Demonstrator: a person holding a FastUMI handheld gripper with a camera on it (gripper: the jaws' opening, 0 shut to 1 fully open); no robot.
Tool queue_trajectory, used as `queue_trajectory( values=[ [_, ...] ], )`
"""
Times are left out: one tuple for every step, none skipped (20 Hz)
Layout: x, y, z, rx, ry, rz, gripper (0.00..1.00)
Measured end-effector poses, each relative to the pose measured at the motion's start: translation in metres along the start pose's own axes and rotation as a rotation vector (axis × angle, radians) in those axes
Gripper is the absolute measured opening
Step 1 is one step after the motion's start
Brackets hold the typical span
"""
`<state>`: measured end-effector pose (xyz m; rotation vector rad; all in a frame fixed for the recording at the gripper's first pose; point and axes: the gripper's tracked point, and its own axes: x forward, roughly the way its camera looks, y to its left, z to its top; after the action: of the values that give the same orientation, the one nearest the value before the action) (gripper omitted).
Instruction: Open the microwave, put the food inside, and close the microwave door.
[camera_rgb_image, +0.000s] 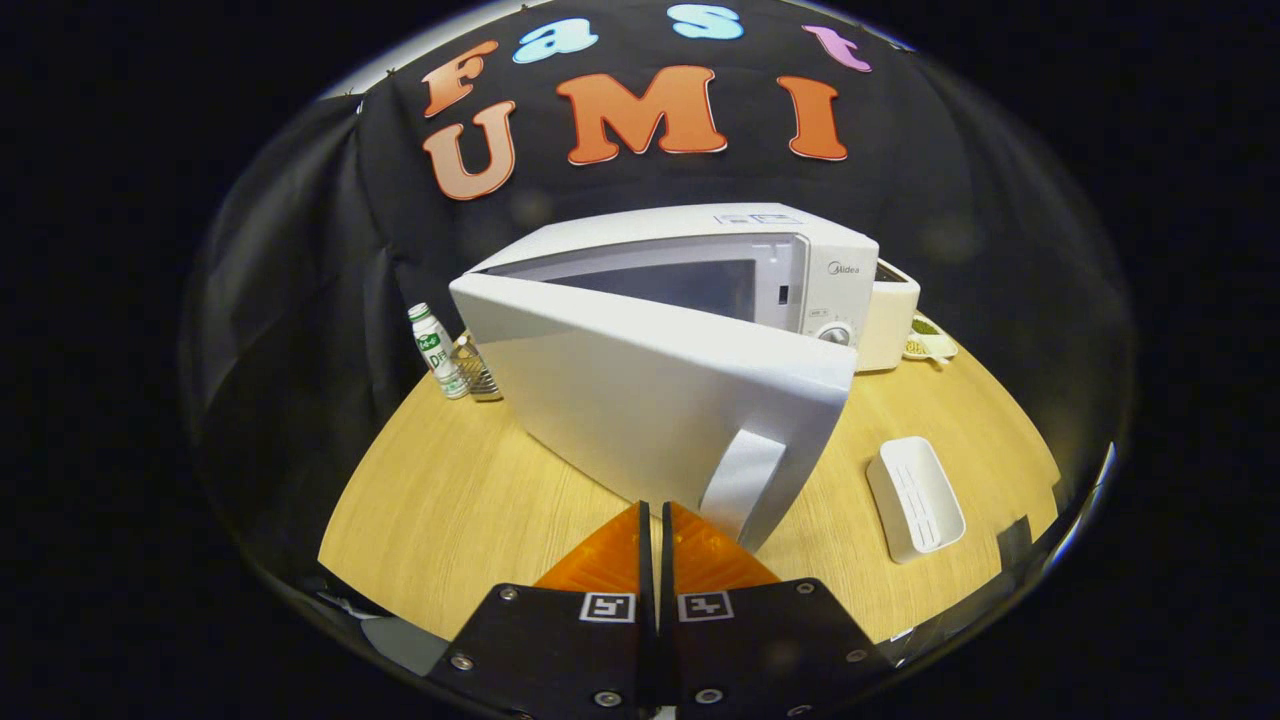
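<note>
Pointing level at microwave door (660, 400) handle (742, 475), gripper (655, 520) jaws pressed together, empty.

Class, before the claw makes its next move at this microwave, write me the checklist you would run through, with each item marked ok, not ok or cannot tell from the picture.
1. Microwave door open: ok, it is swung partly out toward the claw.
2. Claw free to grasp: ok, its fingers are shut together with nothing between them.
3. Claw near the door handle: ok, the tips sit just beside its lower end; contact cannot be told.
4. Cavity clear for the food: cannot tell, the door hides most of it.
5. Food located: cannot tell, a white tray lies on the table right of the door, but its contents are unclear.
</note>
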<state>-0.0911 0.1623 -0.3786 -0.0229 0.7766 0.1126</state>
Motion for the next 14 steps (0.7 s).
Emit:
queue_trajectory(
  values=[
    [0.006, -0.005, 0.008, -0.001, -0.023, -0.005, 0.01],
    [0.012, -0.011, 0.017, -0.011, -0.044, -0.010, 0.01],
    [0.018, -0.017, 0.027, -0.025, -0.064, -0.014, 0.01],
    [0.024, -0.022, 0.034, -0.036, -0.081, -0.019, 0.01],
    [0.030, -0.026, 0.043, -0.045, -0.094, -0.022, 0.01],
    [0.034, -0.031, 0.053, -0.052, -0.111, -0.024, 0.01],
    [0.040, -0.034, 0.058, -0.061, -0.119, -0.025, 0.01],
    [0.046, -0.039, 0.061, -0.067, -0.123, -0.028, 0.01],
    [0.051, -0.043, 0.065, -0.069, -0.127, -0.032, 0.01],
    [0.057, -0.046, 0.070, -0.066, -0.134, -0.035, 0.01],
    [0.062, -0.049, 0.074, -0.061, -0.138, -0.039, 0.01],
    [0.068, -0.053, 0.080, -0.054, -0.142, -0.043, 0.01],
    [0.073, -0.055, 0.085, -0.049, -0.149, -0.048, 0.01],
    [0.084, -0.053, 0.091, -0.047, -0.156, -0.053, 0.01]
  ],
)
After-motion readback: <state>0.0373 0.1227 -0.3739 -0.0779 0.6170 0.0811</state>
